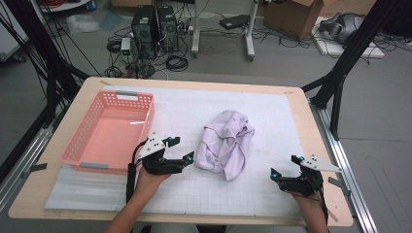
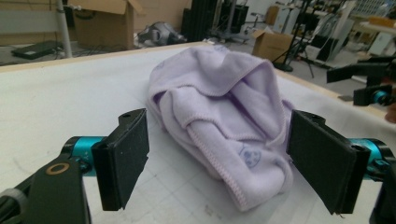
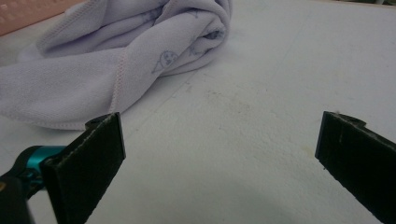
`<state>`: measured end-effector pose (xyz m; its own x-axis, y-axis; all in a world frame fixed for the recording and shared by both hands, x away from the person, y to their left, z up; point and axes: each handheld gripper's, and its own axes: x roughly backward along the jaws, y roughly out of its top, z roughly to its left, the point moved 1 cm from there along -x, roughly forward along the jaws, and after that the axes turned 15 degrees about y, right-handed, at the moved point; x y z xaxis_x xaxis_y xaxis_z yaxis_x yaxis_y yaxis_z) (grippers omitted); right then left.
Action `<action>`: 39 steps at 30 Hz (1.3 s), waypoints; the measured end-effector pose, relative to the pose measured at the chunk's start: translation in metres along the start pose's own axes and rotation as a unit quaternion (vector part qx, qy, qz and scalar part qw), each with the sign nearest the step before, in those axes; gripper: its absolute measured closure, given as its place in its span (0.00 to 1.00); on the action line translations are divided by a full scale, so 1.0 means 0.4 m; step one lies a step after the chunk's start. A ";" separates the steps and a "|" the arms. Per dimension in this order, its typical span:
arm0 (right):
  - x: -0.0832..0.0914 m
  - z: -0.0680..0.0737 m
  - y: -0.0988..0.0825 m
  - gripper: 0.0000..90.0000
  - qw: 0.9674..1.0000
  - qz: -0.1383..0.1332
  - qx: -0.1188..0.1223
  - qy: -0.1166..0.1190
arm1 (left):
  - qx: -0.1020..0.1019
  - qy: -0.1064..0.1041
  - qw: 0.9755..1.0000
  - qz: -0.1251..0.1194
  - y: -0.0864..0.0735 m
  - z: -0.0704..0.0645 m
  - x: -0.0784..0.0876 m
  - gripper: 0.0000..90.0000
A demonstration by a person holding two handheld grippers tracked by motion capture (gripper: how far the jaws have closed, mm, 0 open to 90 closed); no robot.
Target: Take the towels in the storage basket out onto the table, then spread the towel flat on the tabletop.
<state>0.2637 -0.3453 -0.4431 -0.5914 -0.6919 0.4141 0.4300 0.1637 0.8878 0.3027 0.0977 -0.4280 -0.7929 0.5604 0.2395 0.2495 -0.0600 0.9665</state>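
Lab: computer towers, floor cables

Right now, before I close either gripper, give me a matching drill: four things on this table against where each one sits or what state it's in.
Things:
1. lavender towel
2. pink basket
3. left gripper
4. right gripper

Descriptions:
A. empty, at the table's left side
B. open, right beside the cloth's left edge
C. crumpled in a heap at mid-table
D. open, off to the cloth's right with bare mat between

Pairs: 1-C, 2-A, 3-B, 4-D
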 end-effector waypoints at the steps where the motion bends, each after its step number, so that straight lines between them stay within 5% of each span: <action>1: 0.000 -0.001 0.000 0.00 1.000 -0.001 -0.004 0.000 | 0.004 0.000 1.000 0.000 -0.002 0.002 0.000 0.24; 21: 0.002 -0.012 -0.001 0.00 1.000 0.002 -0.007 -0.007 | 0.014 0.014 1.000 -0.001 -0.010 0.015 -0.001 0.25; 39: -0.020 -0.022 -0.006 0.01 0.999 0.028 -0.011 -0.018 | 0.010 0.011 1.000 0.025 -0.021 0.013 -0.020 0.30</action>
<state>0.2732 -0.3463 -0.4504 -0.5896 -0.6569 0.4699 0.4782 0.1850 0.8586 0.3097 0.0979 -0.4387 -0.7909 0.5388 0.2902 0.3010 -0.0705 0.9510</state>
